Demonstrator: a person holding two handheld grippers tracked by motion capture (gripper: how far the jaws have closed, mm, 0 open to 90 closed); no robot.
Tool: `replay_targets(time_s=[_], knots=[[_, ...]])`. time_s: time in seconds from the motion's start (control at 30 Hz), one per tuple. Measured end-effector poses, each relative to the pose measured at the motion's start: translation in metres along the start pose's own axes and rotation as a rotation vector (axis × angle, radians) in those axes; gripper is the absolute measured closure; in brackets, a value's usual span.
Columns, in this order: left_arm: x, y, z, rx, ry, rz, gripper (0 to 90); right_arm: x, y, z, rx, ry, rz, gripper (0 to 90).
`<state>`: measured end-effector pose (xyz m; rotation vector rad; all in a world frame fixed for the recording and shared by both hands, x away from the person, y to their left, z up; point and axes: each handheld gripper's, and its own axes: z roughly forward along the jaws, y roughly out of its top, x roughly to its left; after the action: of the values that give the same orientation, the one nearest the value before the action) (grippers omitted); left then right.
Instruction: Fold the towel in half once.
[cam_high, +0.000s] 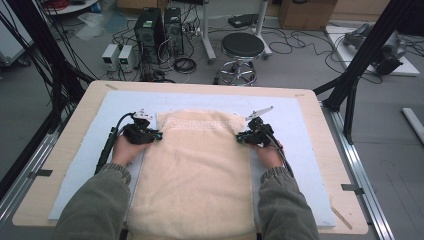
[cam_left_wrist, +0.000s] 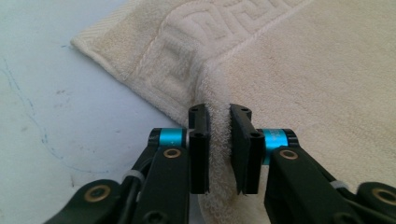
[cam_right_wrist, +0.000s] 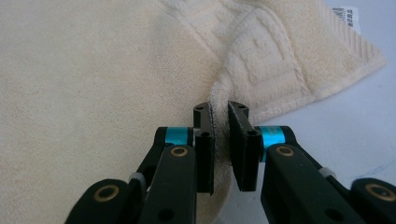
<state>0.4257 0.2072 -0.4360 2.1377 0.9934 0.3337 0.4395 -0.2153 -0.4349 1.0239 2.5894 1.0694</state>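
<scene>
A cream towel (cam_high: 195, 165) with a woven border lies flat on the pale mat, reaching from mid-table to the near edge. At its left side my left gripper (cam_high: 159, 135) is shut on a pinched-up fold of the towel's edge (cam_left_wrist: 219, 140), just below the far left corner (cam_left_wrist: 93, 42). At the opposite side my right gripper (cam_high: 240, 137) is shut on the right edge, with a ridge of towel (cam_right_wrist: 220, 135) squeezed between the black pads near the far right corner (cam_right_wrist: 364, 56). A small label (cam_right_wrist: 348, 16) sits by that corner.
The pale blue mat (cam_high: 300, 130) covers a wooden table (cam_high: 80, 120). Beyond the far edge stand a black stool (cam_high: 242, 47), computer towers (cam_high: 150, 27) and loose cables. A black frame post (cam_high: 365, 55) rises at the right.
</scene>
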Motion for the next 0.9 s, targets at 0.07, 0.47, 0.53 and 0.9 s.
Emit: replay_targets(time_s=[0.07,0.47,0.53,0.9], knots=[[0.0,0.0,-0.001,0.005,0.0,0.008,81.1,0.0,0.0,-0.001,0.002,0.007,-0.005,83.1],[-0.002,0.007,-0.031,-0.067,-0.011,0.036,82.8,0.008,0.007,-0.033,-0.073,0.078,-0.048,84.2],[-0.004,0.008,-0.039,-0.088,-0.021,0.039,82.8,0.013,0.009,-0.041,-0.089,0.085,-0.065,84.3],[-0.036,-0.015,-0.091,-0.169,-0.035,0.173,82.8,0.063,0.006,-0.095,-0.13,0.101,-0.221,84.2]])
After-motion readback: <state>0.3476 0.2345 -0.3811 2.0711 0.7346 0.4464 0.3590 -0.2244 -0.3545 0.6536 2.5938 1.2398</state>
